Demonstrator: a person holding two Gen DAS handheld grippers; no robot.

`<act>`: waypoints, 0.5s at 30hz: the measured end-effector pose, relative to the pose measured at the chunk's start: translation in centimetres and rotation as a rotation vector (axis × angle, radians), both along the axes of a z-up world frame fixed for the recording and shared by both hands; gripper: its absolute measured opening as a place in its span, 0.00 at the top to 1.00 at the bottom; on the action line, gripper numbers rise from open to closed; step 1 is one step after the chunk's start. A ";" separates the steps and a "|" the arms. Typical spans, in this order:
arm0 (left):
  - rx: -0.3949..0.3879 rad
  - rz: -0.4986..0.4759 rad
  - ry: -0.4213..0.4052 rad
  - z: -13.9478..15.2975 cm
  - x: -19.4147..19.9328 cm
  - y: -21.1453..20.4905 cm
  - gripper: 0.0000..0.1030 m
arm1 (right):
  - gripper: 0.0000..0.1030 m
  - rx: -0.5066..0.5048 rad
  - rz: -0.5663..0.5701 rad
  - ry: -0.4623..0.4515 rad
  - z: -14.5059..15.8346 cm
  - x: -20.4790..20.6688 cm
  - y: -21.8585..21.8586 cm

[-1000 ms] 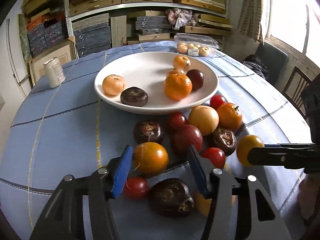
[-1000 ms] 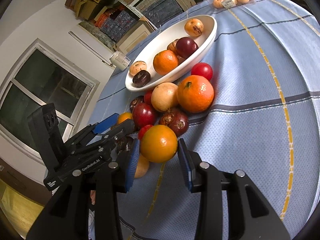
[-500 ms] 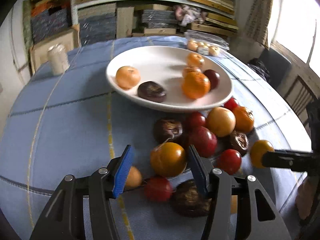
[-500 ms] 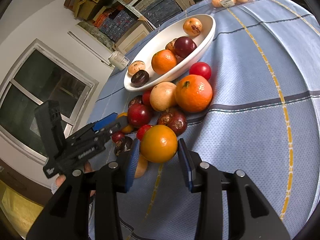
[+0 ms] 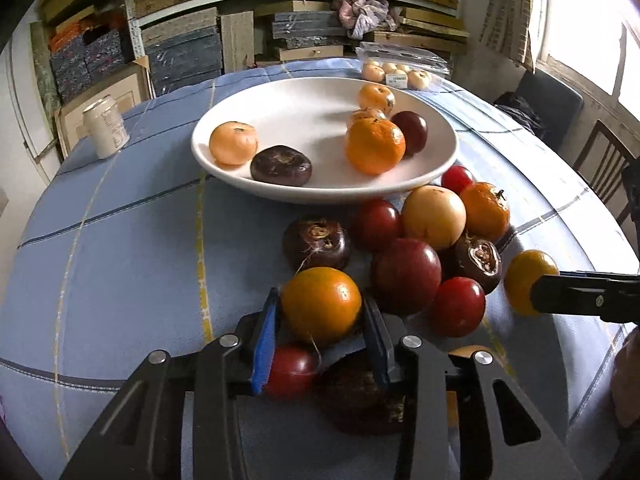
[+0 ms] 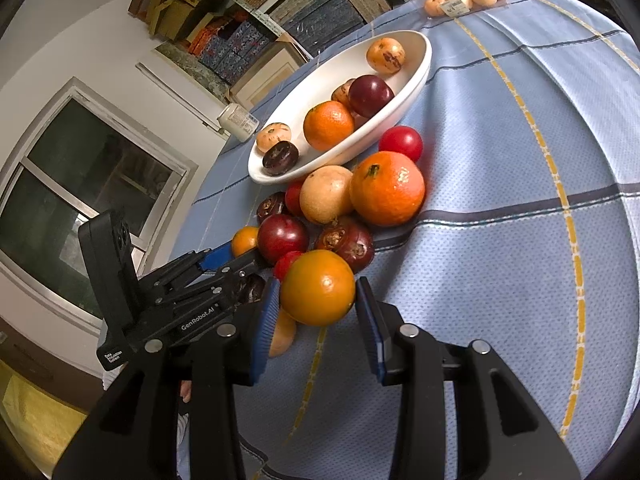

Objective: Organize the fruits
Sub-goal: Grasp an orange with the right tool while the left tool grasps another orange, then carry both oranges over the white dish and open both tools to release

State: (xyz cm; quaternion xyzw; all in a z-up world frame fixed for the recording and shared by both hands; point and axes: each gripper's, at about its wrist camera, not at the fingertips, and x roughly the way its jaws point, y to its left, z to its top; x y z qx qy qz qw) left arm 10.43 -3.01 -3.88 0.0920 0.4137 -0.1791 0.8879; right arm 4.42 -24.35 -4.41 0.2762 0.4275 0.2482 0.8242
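A white bowl (image 5: 280, 100) holds several fruits, among them an orange (image 5: 375, 145) and a dark plum (image 5: 412, 132). In front of it lies a pile of fruit on the blue cloth: red tomatoes, dark mangosteens, a pale round fruit (image 5: 434, 216) and a mandarin (image 5: 486, 210). My left gripper (image 5: 322, 330) is shut on an orange fruit (image 5: 321, 306). My right gripper (image 6: 318, 320) is shut on another orange fruit (image 6: 318, 287), seen at the right in the left wrist view (image 5: 528, 280). The bowl also shows in the right wrist view (image 6: 420, 72).
A drinks can (image 5: 106, 126) stands at the back left of the table. A clear pack of small pale fruits (image 5: 396, 74) lies behind the bowl. Shelves of stacked boards stand behind the table; a chair (image 5: 600, 164) stands to the right.
My left gripper closed its jaws onto the orange fruit it was hovering around. The right gripper kept hold of its orange fruit and barely moved.
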 end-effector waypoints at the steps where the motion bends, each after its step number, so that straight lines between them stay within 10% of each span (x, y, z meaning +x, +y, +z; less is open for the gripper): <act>1: 0.000 0.007 -0.005 0.1 0.0 0.0 0.62 | 0.63 -0.004 -0.002 -0.004 0.1 0.0 0.0; 10: -0.135 0.162 -0.205 5.8 -4.7 2.3 0.62 | 0.63 -0.040 -0.089 -0.093 1.4 -0.1 -1.4; 15: -0.166 0.211 -0.264 11.1 -3.3 2.6 0.62 | 0.63 -0.081 -0.122 -0.260 7.4 0.2 -1.4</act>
